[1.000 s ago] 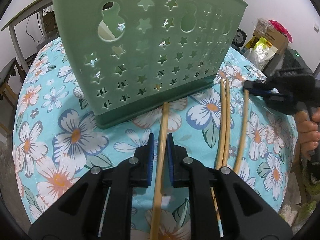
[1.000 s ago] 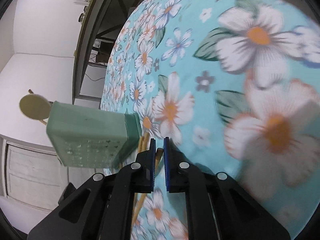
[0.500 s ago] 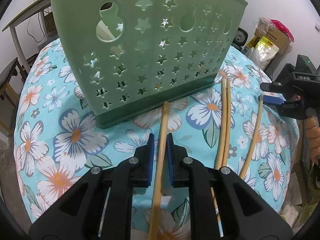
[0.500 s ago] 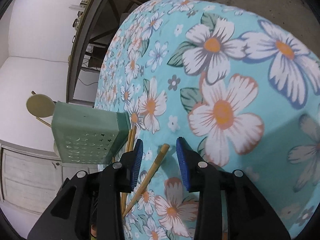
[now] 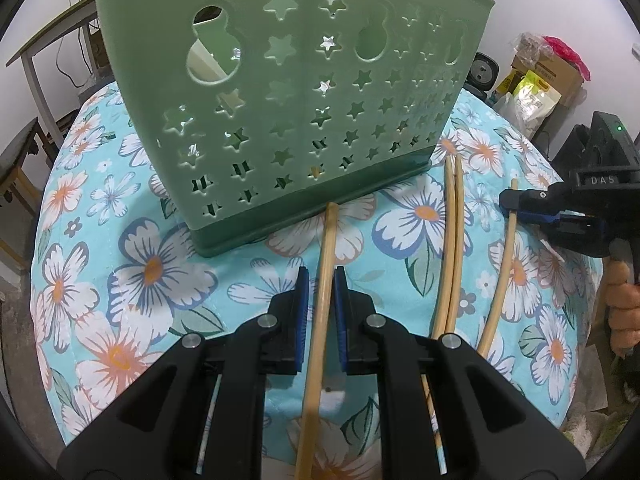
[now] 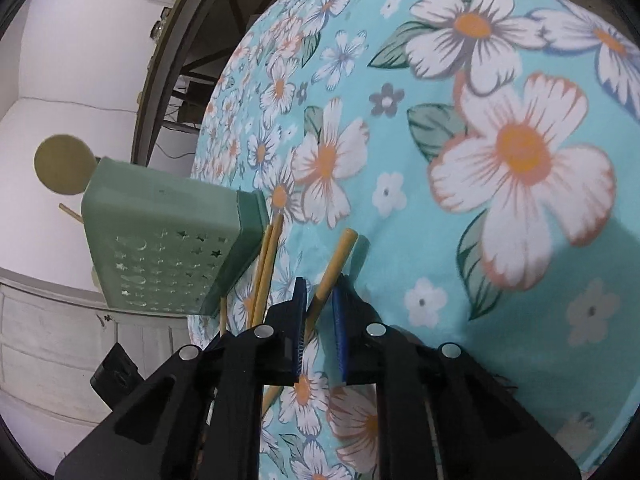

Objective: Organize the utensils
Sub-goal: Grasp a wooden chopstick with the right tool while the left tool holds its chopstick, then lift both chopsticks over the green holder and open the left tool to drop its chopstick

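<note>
A green star-perforated basket (image 5: 296, 92) stands on the floral tablecloth (image 5: 132, 276). My left gripper (image 5: 320, 280) is slightly open, its pads on either side of a bamboo chopstick (image 5: 324, 280) that lies on the cloth with its tip at the basket's base. A pair of chopsticks (image 5: 452, 240) lies to the right. My right gripper (image 6: 320, 292) is open around the tip end of another chopstick (image 6: 336, 264); it also shows in the left wrist view (image 5: 520, 208) beside that chopstick (image 5: 508, 264). A wooden spoon (image 6: 60, 164) stands in the basket (image 6: 160, 248).
The round table's edge drops off on all sides. Boxes and bags (image 5: 536, 76) are stacked behind at the right. A wooden table frame (image 5: 40, 52) stands at the left. A white cabinet (image 6: 48, 344) is beyond the basket.
My right gripper opened, let go of its chopstick, and has narrowed again around the stick's tip. That chopstick now lies bent on the cloth. My left gripper has not moved.
</note>
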